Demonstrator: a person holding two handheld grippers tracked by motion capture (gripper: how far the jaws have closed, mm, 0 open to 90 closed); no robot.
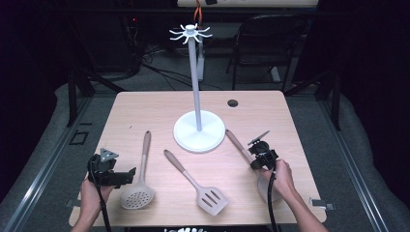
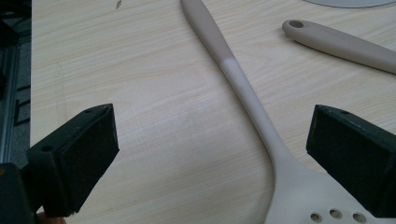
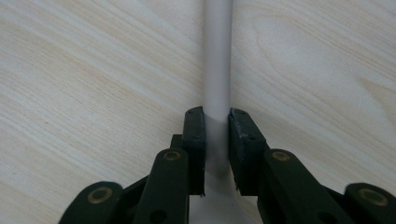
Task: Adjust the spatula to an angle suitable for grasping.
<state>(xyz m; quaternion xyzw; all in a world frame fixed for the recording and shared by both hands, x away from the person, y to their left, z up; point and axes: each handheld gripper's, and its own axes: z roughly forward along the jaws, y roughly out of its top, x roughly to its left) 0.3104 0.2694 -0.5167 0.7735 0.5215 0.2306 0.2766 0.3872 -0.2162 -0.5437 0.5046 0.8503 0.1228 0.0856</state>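
Three beige kitchen utensils lie on the wooden table point(image 1: 145, 111). At the right, my right gripper point(image 1: 259, 162) is shut on the grey handle point(image 3: 217, 65) of a utensil point(image 1: 234, 140); its head lies partly under the person's right hand. In the right gripper view the jaws of that gripper point(image 3: 216, 122) press the handle from both sides. At the left, my left gripper point(image 1: 126, 175) stands open beside a perforated skimmer point(image 1: 138, 195). In the left gripper view its jaws point(image 2: 212, 123) are wide apart, with the skimmer's handle point(image 2: 243, 88) lying on the table between them, untouched.
A white stand point(image 1: 196, 72) with a ring of hooks on top rises from a round base point(image 1: 199, 133) at the table's middle. A slotted spatula point(image 1: 211, 199) lies between the two hands; its handle point(image 2: 345, 44) has a hanging hole. A cable hole point(image 1: 233, 103) sits far right.
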